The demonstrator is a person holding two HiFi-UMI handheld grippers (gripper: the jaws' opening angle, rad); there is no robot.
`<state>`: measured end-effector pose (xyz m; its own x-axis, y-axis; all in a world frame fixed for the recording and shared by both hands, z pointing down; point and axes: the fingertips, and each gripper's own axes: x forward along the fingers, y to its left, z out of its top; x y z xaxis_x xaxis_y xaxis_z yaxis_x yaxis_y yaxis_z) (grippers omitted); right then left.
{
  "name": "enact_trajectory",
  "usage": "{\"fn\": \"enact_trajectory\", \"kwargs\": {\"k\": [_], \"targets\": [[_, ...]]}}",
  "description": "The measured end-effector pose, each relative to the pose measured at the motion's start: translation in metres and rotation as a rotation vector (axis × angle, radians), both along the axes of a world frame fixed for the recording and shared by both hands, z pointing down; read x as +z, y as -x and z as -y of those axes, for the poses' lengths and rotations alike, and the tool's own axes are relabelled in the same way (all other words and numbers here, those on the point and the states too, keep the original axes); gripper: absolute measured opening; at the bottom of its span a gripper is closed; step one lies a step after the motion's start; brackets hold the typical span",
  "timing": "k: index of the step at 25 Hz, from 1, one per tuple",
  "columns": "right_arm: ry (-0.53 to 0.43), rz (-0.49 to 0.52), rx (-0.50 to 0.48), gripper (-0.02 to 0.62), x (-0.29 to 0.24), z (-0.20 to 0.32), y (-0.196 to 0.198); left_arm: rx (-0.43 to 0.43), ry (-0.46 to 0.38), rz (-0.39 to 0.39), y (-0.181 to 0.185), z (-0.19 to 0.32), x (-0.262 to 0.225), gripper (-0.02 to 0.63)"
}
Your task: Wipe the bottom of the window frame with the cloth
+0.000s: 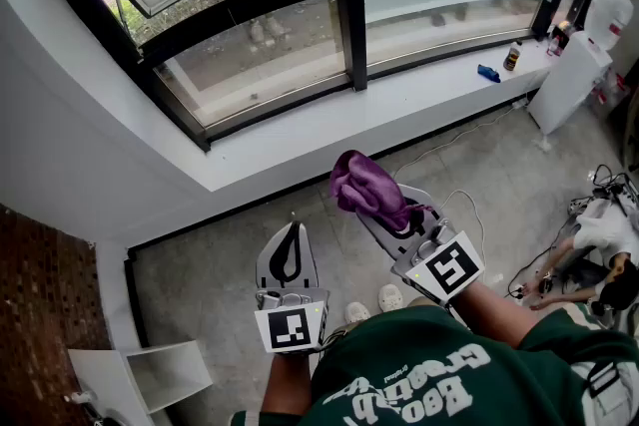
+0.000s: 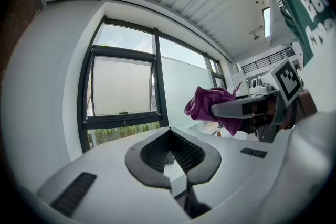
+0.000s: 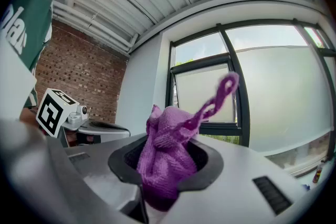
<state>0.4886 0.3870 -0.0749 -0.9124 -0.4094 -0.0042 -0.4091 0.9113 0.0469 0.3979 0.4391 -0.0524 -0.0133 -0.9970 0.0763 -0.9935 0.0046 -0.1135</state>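
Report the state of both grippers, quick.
Left gripper: shut, nothing between its jaws.
Right gripper: shut on the purple cloth.

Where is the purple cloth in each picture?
Head view: purple cloth at centre, bunched in the right claw.
Left gripper view: cloth right of centre.
Right gripper view: cloth bottom centre, pinched.
Shared landmark: the black window frame.

Crumpled purple cloth (image 1: 361, 185) sits clamped in right gripper (image 1: 387, 213), apart from black window frame (image 1: 280, 108).
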Motion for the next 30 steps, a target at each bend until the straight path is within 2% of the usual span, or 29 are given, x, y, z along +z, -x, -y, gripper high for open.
{"fn": "enact_trajectory", "kwargs": {"k": [9,17,30], "targets": [[-0.006,0.013,-0.004,0.130,0.000,0.005,-0.004,-0.008,-0.007,0.000,-0.005,0.006,-0.001,0.006],[0.002,0.028,-0.006,0.130,0.002,0.013,-0.013,-0.031,0.031,0.010,-0.011,0.012,0.002,0.006],[-0.001,0.034,-0.036,0.130,0.006,0.043,-0.029,-0.053,-0.015,0.018,-0.030,0.046,-0.008,0.006]]}}
